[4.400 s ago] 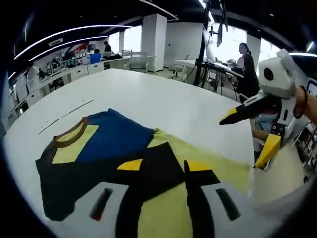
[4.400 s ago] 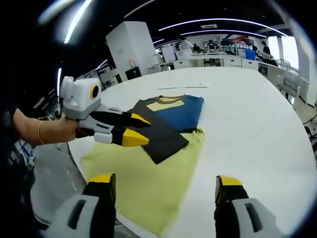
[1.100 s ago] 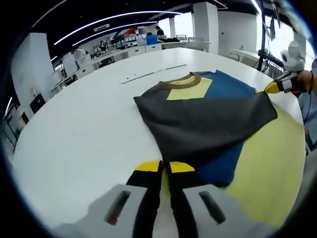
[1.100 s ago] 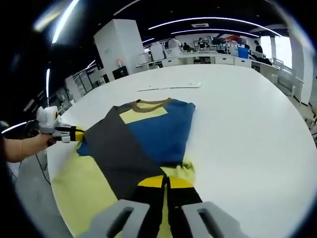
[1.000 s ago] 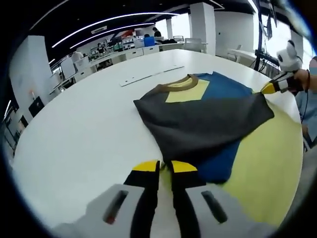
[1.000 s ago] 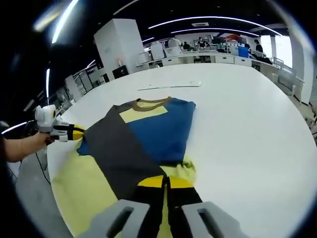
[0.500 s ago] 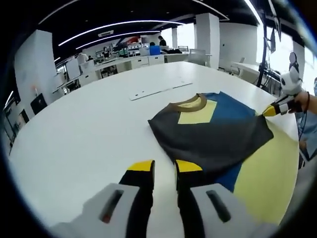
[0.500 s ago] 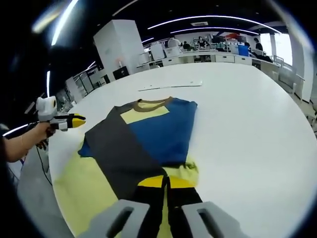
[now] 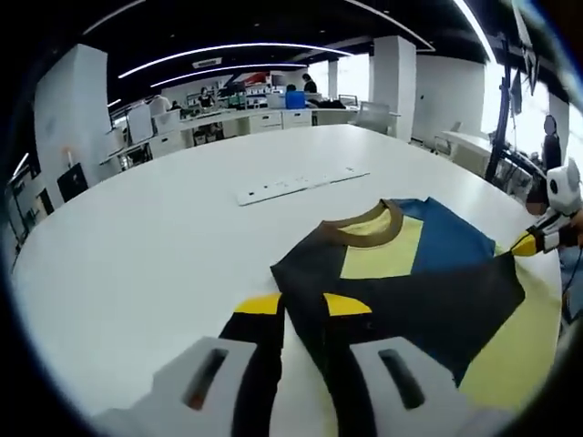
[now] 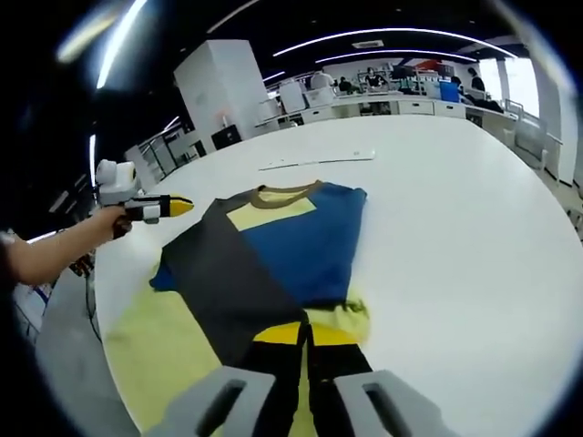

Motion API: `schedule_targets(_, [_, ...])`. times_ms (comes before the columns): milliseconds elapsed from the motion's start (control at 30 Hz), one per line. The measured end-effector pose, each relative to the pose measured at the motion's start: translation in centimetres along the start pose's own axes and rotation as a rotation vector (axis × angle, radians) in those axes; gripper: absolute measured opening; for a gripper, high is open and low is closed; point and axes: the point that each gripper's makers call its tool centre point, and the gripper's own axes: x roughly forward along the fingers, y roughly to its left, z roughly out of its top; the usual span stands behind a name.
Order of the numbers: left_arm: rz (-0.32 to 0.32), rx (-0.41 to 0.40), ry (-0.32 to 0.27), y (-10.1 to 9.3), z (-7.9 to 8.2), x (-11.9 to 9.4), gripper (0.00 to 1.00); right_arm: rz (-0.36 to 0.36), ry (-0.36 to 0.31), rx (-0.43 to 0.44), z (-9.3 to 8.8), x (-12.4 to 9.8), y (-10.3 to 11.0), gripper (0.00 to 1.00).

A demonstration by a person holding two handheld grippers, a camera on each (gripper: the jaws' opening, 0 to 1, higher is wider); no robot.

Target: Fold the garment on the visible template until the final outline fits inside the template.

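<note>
Right gripper (image 10: pixel 304 333): jaws closed on the near edge of the T-shirt (image 10: pixel 273 250), pinching dark fabric and a bunched yellow fold just beside the tips. Beyond the tips, dark grey panel folded diagonally across the blue body, pale yellow patch under the brown collar (image 10: pixel 279 192) at the far end. Under the garment's near part, yellow template (image 10: pixel 159 350) flat on the white tabletop (image 10: pixel 455 228), extending toward the left of the right gripper view. Farther left in that view, left gripper (image 10: pixel 173 208) held in a hand (image 10: pixel 109 223), raised off the cloth, yellow tips close together, apart from the shirt's edge. In the left gripper view, left gripper (image 9: pixel 302 304) with jaws slightly parted, nothing between them, dark shirt edge seen past the right-hand tip; contact with the cloth not clear. T-shirt (image 9: pixel 401 273) spread beyond, brown collar (image 9: pixel 364 233) toward the far side, yellow template (image 9: pixel 524 350) showing at the right. Right gripper (image 9: pixel 530 242) at that view's right border, yellow tips on the shirt's corner. White strip (image 9: pixel 301 185) lying on the tabletop (image 9: pixel 137 246) past the collar. Office desks and people far behind.
</note>
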Motion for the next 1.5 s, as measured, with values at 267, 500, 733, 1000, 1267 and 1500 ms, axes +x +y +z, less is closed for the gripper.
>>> schedule_targets(267, [0.014, 0.01, 0.042, -0.1, -1.1, 1.9, 0.1, 0.012, -0.008, 0.001, 0.2, 0.1, 0.4, 0.0])
schedule_targets(500, [-0.008, 0.038, 0.049, -0.3, -1.3, 3.0, 0.1, 0.022, 0.002, 0.007, 0.0, 0.4, 0.6, 0.0])
schedule_targets(733, [0.001, 0.09, 0.066, 0.0, -1.3, 3.5, 0.06, 0.028, 0.004, 0.014, -0.1, 0.5, 0.8, 0.0])
schedule_targets(1000, [-0.013, 0.094, 0.072, -0.1, -1.0, 3.7, 0.0, 0.021, 0.001, 0.022, -0.1, 0.5, 0.6, 0.0])
schedule_targets(1267, [-0.042, -0.039, -0.025, 0.5, 0.8, 2.9, 0.0, 0.01, -0.027, 0.019, 0.9, -0.4, 0.4, 0.0])
schedule_targets(1500, [-0.036, -0.151, -0.065, 0.7, 0.7, 3.1, 0.0, -0.008, -0.057, 0.007, 2.5, -0.7, 0.3, 0.0])
